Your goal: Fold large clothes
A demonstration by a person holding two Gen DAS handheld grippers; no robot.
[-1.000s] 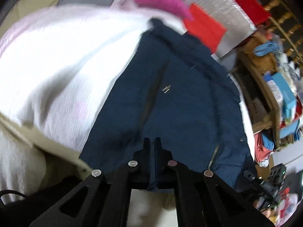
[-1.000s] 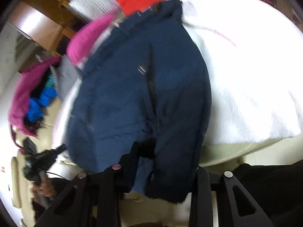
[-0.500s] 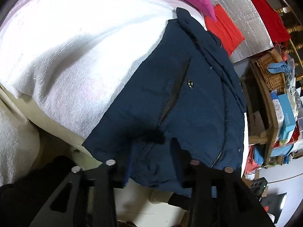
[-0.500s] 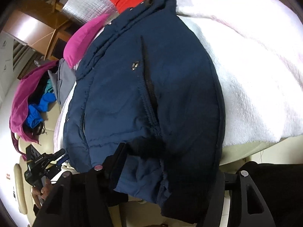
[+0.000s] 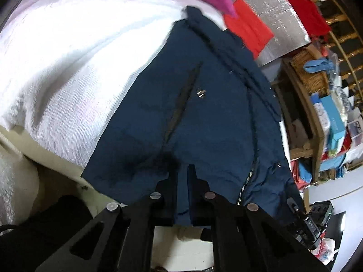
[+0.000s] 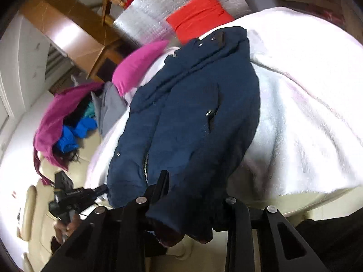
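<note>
My left gripper (image 5: 182,176), jaws just closed, pinches the navy jacket's (image 5: 204,117) hem. My right gripper (image 6: 195,195), jaws likewise just closed, clamps its thicker hem. The jacket lies across the white blanket (image 6: 306,113).

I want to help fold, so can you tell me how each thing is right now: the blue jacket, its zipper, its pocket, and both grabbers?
Blue jacket: spread flat on the white blanket, hem hanging over the near edge.
Zipper: its bottom end undone.
Pocket: gaping open.
Left grabber: just closed, pinching the hem.
Right grabber: just closed, clamped on a thick fold of hem.
</note>
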